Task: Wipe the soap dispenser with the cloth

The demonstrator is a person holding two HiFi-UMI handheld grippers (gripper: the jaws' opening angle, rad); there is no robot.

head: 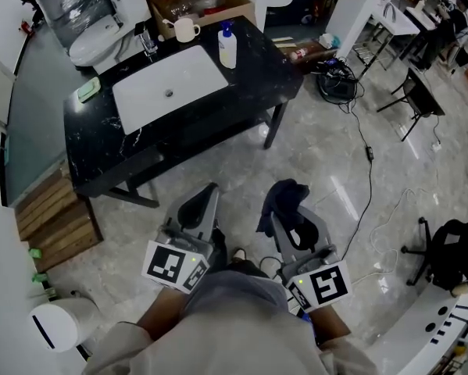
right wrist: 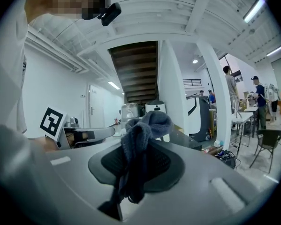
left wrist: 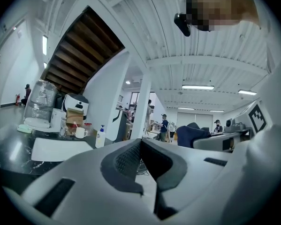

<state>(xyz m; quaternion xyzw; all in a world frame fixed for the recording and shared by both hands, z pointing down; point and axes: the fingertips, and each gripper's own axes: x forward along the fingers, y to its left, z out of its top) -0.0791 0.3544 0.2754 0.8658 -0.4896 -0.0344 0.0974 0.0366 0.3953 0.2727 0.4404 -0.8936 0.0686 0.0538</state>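
Clamping the dark cloth, the right gripper hung beside the left gripper, whose jaws met empty. The soap dispenser stood well apart on the black counter.

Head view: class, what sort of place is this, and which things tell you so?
Probably a lab or workshop with a mock bathroom, not a real one: a black counter with a white sink and a toilet stand on an open floor, with loose cables and chairs nearby.
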